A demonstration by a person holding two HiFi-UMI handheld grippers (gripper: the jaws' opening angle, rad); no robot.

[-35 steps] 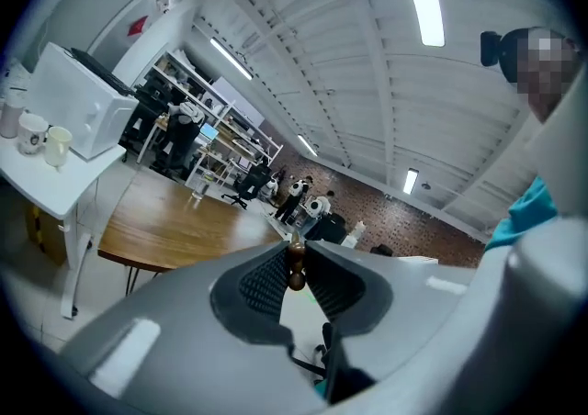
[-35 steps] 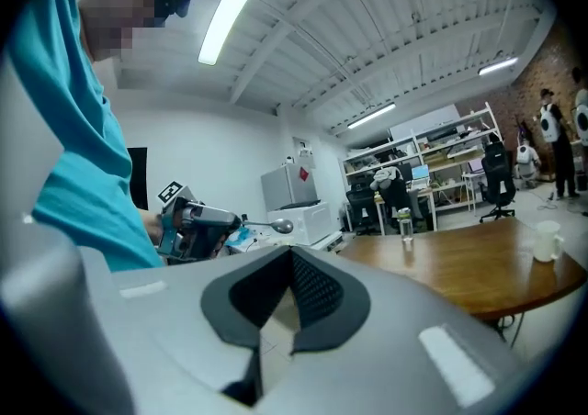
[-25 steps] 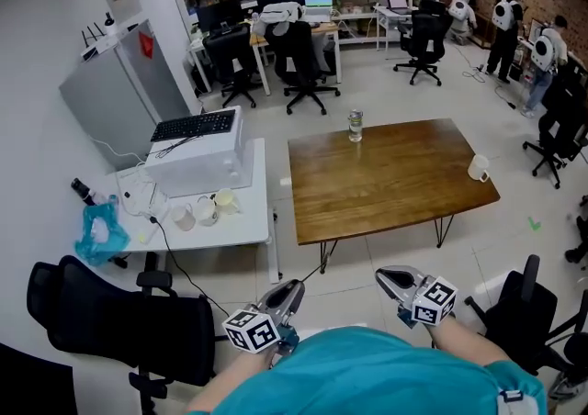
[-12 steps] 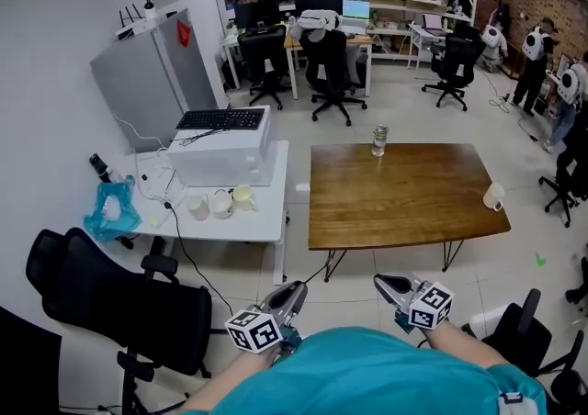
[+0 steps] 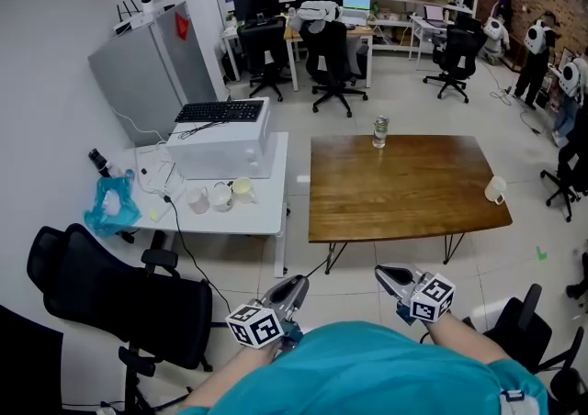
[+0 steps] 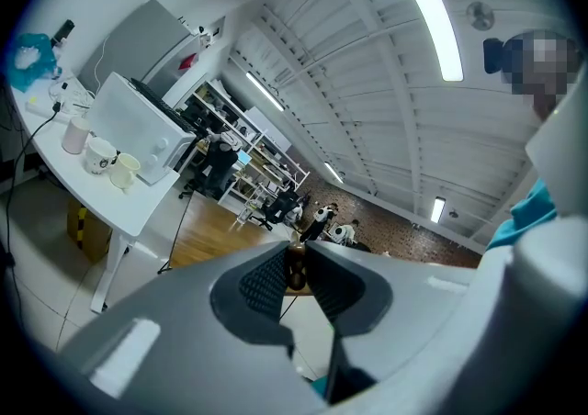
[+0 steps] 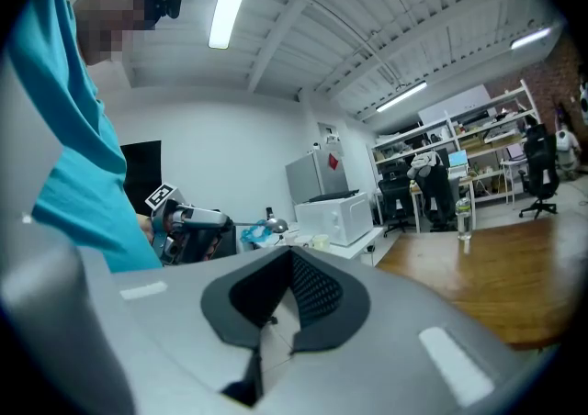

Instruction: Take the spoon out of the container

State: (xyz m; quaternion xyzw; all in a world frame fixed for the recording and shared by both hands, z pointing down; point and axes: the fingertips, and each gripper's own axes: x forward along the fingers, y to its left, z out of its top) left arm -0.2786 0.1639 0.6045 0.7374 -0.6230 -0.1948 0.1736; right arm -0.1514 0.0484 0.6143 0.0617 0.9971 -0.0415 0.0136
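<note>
Both tools are hovering at your waist: left tool (image 5: 296, 286) is clenching the spoon (image 7: 275, 224), bowl pointing ahead; right tool (image 5: 382, 274) is sitting clenched, empty.

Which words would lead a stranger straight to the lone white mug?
Find the brown wooden table in the room's middle. The white mug sits at its right edge. No other cup shares that table; the other cups cluster on the white desk.
</note>
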